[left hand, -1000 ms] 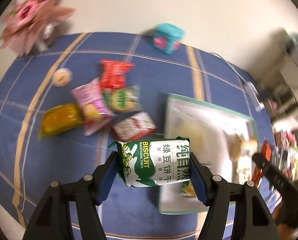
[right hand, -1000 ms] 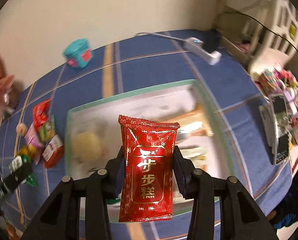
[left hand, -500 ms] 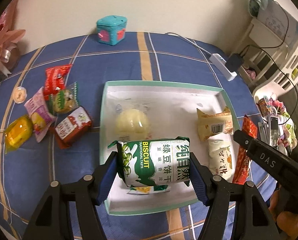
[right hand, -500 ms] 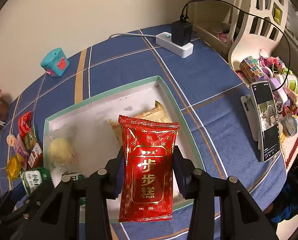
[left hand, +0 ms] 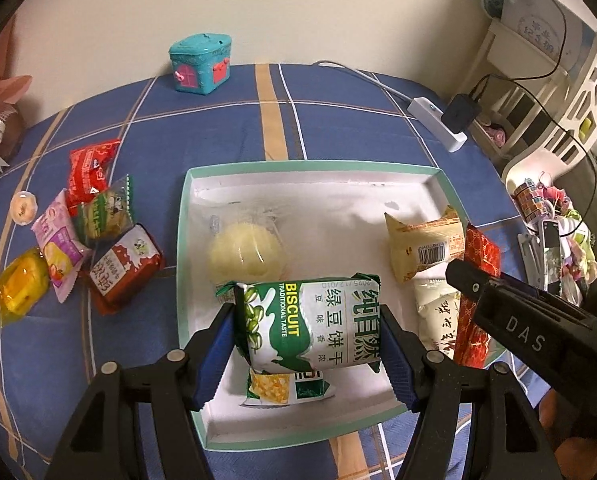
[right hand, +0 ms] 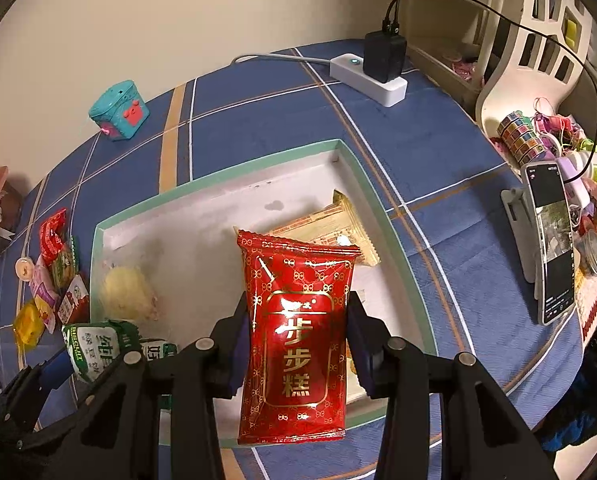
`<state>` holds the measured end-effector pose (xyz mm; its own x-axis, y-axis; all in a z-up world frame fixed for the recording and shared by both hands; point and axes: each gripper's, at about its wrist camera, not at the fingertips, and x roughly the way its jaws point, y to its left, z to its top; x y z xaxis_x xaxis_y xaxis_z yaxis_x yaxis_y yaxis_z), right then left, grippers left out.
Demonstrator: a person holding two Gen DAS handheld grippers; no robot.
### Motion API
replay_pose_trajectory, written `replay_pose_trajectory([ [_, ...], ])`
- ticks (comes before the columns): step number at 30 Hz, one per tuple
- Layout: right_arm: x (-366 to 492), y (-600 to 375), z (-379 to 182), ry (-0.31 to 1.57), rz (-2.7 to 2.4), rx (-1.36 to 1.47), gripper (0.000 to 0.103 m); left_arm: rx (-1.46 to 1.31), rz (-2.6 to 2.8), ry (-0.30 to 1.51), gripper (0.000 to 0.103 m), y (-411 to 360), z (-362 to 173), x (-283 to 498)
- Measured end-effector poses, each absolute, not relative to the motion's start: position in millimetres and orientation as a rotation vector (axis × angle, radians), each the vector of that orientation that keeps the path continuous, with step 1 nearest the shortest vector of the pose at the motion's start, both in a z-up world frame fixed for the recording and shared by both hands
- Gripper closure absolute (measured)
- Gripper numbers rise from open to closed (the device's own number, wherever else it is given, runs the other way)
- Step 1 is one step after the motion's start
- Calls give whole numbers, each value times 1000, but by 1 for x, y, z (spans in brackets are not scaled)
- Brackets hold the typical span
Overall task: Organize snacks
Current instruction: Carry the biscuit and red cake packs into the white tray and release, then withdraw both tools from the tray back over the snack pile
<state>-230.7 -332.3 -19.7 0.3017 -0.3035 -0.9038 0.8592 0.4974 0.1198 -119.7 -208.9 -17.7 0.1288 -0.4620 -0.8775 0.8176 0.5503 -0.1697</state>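
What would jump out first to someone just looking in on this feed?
The left gripper is shut on a green biscuit packet and the right gripper on a red gold-printed packet, both above the white tray. A heap of loose snacks lies left of it on the blue cloth.

The green biscuit packet point(left hand: 310, 328) hides most of the yellow-and-green packet point(left hand: 282, 390) beneath it.
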Motion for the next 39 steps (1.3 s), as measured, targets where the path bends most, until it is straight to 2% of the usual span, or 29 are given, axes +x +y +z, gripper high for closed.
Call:
replay_pose_trajectory([
  [13, -224, -329, -20, 985, -851, 674, 57, 436, -921, 1056, 21, -208, -15, -117],
  [17, -221, -328, -20, 999, -856, 665, 51, 446, -908, 1058, 21, -207, -15, -116],
  [25, -216, -324, -21, 1032, -863, 636, 44, 464, -855, 1056, 19, -203, -18, -109],
  [27, -216, -323, -20, 1040, -870, 630, 36, 462, -836, 1057, 18, -200, -18, -106],
  [29, -215, -322, -19, 1041, -869, 627, 33, 451, -822, 1066, 18, -198, -18, -102],
  [39, -205, -311, -16, 1071, -842, 582, 33, 384, -736, 1061, 18, -179, -8, -79],
])
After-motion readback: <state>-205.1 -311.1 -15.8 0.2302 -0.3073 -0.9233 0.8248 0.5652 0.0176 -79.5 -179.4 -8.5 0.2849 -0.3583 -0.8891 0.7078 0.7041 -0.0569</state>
